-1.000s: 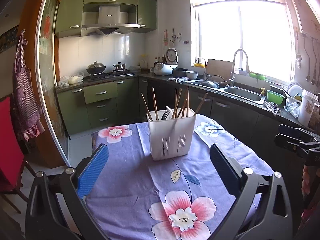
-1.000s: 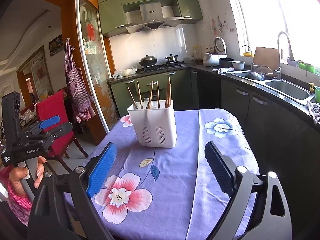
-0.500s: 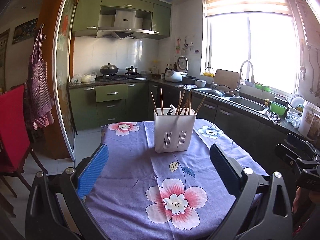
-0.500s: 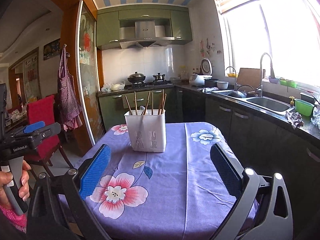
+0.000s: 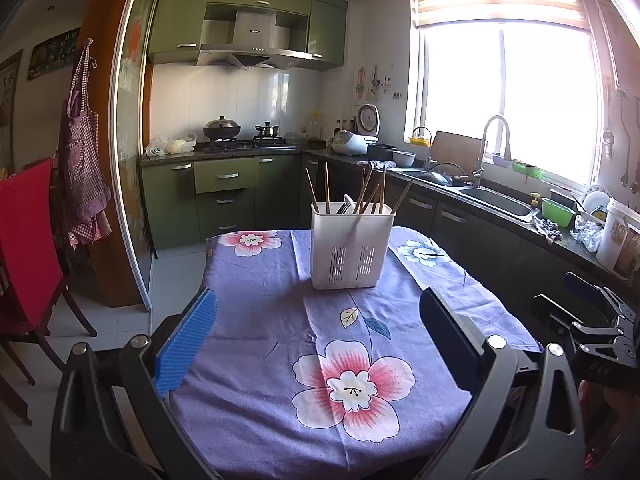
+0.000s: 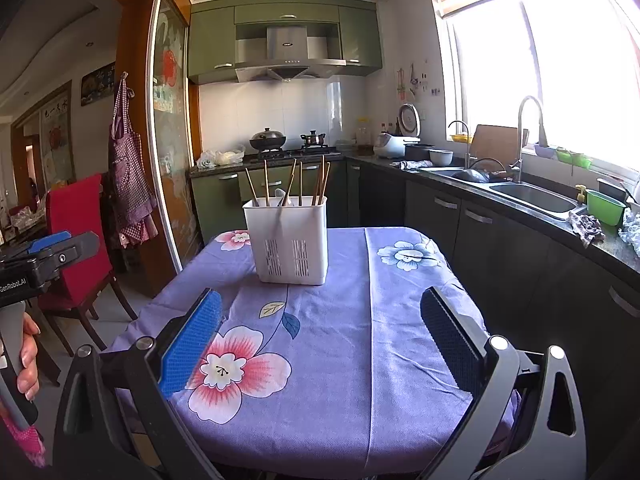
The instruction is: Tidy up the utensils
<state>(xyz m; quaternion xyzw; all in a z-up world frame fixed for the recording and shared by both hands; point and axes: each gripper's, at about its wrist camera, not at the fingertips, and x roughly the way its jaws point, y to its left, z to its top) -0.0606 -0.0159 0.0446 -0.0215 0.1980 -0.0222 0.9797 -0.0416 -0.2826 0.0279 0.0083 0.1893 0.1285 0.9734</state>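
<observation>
A white slotted utensil holder [image 5: 349, 246] [image 6: 289, 238] stands upright on the far half of the table, on a purple flowered cloth [image 5: 320, 332] [image 6: 340, 320]. Several wooden chopsticks [image 5: 370, 196] [image 6: 296, 182] and some metal cutlery [image 5: 347, 204] [image 6: 282, 197] stick out of it. My left gripper [image 5: 320, 328] hangs over the near edge of the table, open, nothing between its fingers. My right gripper [image 6: 322, 326] is beside it, also open and empty, well short of the holder. Each gripper shows at the edge of the other's view.
A red chair [image 6: 80, 236] stands left of the table. A dark counter with a sink [image 6: 532, 196], faucet [image 6: 528, 136] and green tub [image 6: 604, 206] runs along the right. A stove with pots [image 5: 236, 136] is at the back. A hand [image 6: 26, 356] grips the left handle.
Both grippers have drawn back from the holder, which now looks smaller and farther off. More of the near cloth shows. Both stayed open.
</observation>
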